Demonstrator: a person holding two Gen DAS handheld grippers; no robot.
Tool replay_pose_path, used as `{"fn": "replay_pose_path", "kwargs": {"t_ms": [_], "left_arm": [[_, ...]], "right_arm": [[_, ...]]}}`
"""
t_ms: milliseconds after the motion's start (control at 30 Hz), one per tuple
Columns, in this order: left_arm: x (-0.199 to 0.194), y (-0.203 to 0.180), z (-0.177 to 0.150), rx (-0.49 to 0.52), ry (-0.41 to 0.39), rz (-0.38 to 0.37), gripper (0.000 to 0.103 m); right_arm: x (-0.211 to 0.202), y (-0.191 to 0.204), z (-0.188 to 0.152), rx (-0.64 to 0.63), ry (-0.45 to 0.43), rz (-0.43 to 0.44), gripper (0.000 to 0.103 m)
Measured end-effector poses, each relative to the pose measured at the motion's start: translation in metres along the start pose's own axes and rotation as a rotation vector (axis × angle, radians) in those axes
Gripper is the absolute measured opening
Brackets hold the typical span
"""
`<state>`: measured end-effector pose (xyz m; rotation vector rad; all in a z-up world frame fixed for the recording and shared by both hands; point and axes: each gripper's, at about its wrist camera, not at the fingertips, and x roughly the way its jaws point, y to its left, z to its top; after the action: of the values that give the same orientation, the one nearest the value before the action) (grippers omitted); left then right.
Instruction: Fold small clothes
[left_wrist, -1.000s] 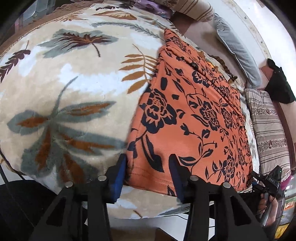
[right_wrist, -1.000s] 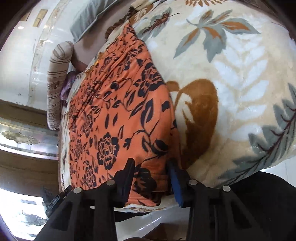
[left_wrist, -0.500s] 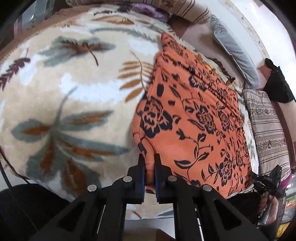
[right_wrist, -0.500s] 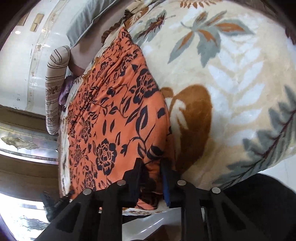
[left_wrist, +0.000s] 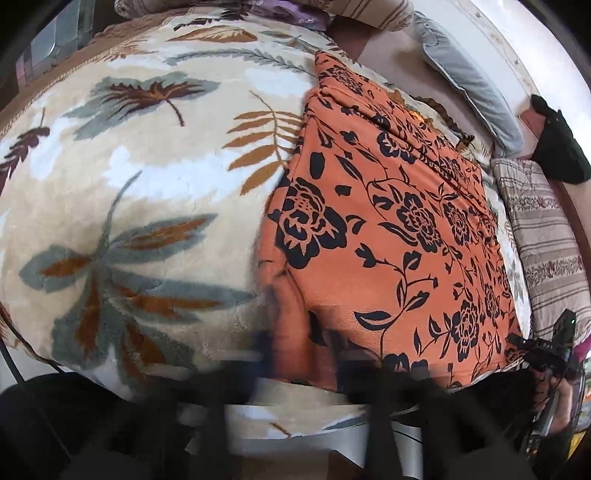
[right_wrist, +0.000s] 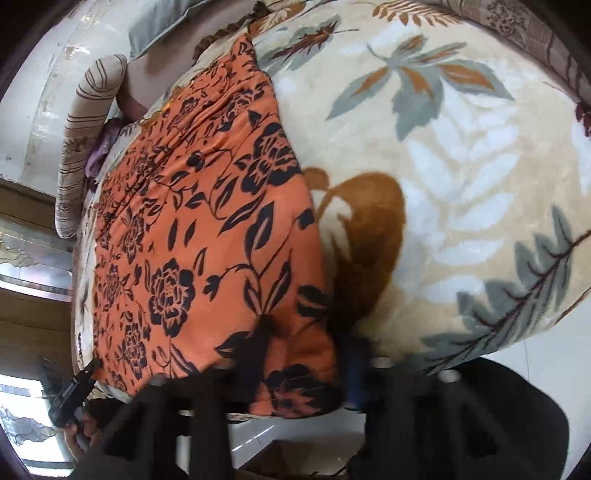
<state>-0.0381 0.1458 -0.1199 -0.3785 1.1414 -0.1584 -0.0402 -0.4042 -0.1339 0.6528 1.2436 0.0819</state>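
We judge the orange floral garment soft and limp, best pinched at its near-hem corners lying between our blurred, parted left gripper and right gripper.

Bright daylight; fisheye-curved edges, dark corners, heavy motion blur along the bottom.

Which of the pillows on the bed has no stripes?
The plain grey pillow at the far end; the beige pillow beside the orange floral garment bears brown stripes.
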Motion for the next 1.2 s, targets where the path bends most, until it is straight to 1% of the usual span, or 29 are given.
{"fn": "replay_pose_path", "kwargs": {"t_ms": [33, 100, 133, 200, 233, 300, 400, 467, 533, 600, 667, 700, 733, 800, 833, 867, 900, 967, 1033, 1100, 1133, 1167, 1200], "left_arm": [[-0.006, 0.002, 0.002, -0.018, -0.016, -0.033, 0.007], [-0.029, 0.005, 0.011, -0.053, -0.081, -0.106, 0.007], [-0.04, 0.004, 0.014, -0.052, -0.107, -0.118, 0.007], [-0.06, 0.0, 0.023, -0.046, -0.155, -0.146, 0.007], [-0.062, -0.002, 0.024, -0.042, -0.159, -0.148, 0.007], [-0.054, -0.004, 0.024, -0.026, -0.137, -0.125, 0.008], [-0.026, 0.003, 0.014, -0.053, -0.045, -0.074, 0.007], [-0.018, 0.005, 0.01, -0.058, -0.014, -0.057, 0.008], [-0.024, 0.003, 0.012, -0.055, -0.031, -0.073, 0.008], [-0.039, -0.001, 0.021, -0.053, -0.074, -0.106, 0.008], [-0.055, -0.006, 0.029, -0.041, -0.132, -0.137, 0.008], [-0.059, -0.007, 0.031, -0.035, -0.151, -0.139, 0.008], [-0.059, -0.008, 0.031, -0.035, -0.153, -0.132, 0.008], [-0.047, -0.005, 0.031, -0.043, -0.116, -0.111, 0.008], [-0.035, -0.002, 0.029, -0.047, -0.074, -0.078, 0.008], [-0.029, 0.001, 0.027, -0.05, -0.048, -0.056, 0.008], [-0.025, 0.003, 0.027, -0.052, -0.032, -0.05, 0.008], [-0.026, 0.004, 0.031, -0.053, -0.032, -0.059, 0.008], [-0.037, -0.002, 0.044, -0.039, -0.062, -0.082, 0.008], [-0.052, -0.013, 0.068, -0.004, -0.108, -0.101, 0.008], [-0.056, -0.018, 0.08, 0.012, -0.125, -0.11, 0.008], [-0.063, -0.027, 0.102, 0.037, -0.152, -0.126, 0.008], [-0.065, -0.034, 0.117, 0.05, -0.169, -0.136, 0.008]], "right_arm": [[-0.005, 0.0, 0.0, -0.002, -0.014, 0.004, 0.006], [-0.021, -0.001, 0.003, 0.005, -0.057, 0.034, 0.006], [-0.034, -0.004, 0.006, 0.024, -0.09, 0.066, 0.006], [-0.048, -0.006, 0.012, 0.039, -0.124, 0.108, 0.006], [-0.052, -0.007, 0.014, 0.044, -0.135, 0.121, 0.006], [-0.049, -0.009, 0.017, 0.049, -0.129, 0.127, 0.006], [-0.033, -0.022, 0.016, 0.088, -0.094, 0.142, 0.006], [-0.03, -0.027, 0.015, 0.103, -0.082, 0.158, 0.006], [-0.033, -0.028, 0.017, 0.103, -0.087, 0.171, 0.006], [-0.041, -0.026, 0.019, 0.098, -0.112, 0.196, 0.006], [-0.054, -0.018, 0.027, 0.083, -0.158, 0.236, 0.006], [-0.059, -0.014, 0.031, 0.074, -0.175, 0.246, 0.006], [-0.063, -0.011, 0.034, 0.065, -0.19, 0.253, 0.006], [-0.06, -0.009, 0.037, 0.059, -0.186, 0.25, 0.006], [-0.05, -0.011, 0.037, 0.065, -0.16, 0.236, 0.006], [-0.042, -0.014, 0.035, 0.076, -0.137, 0.23, 0.006], [-0.035, -0.017, 0.034, 0.09, -0.116, 0.229, 0.006], [-0.025, -0.02, 0.033, 0.103, -0.094, 0.232, 0.006], [-0.03, -0.018, 0.039, 0.102, -0.105, 0.256, 0.006], [-0.042, -0.012, 0.051, 0.082, -0.134, 0.286, 0.006], [-0.05, -0.004, 0.064, 0.065, -0.156, 0.308, 0.006], [-0.056, 0.003, 0.076, 0.048, -0.173, 0.32, 0.006], [-0.061, 0.012, 0.092, 0.029, -0.194, 0.333, 0.006]]}}
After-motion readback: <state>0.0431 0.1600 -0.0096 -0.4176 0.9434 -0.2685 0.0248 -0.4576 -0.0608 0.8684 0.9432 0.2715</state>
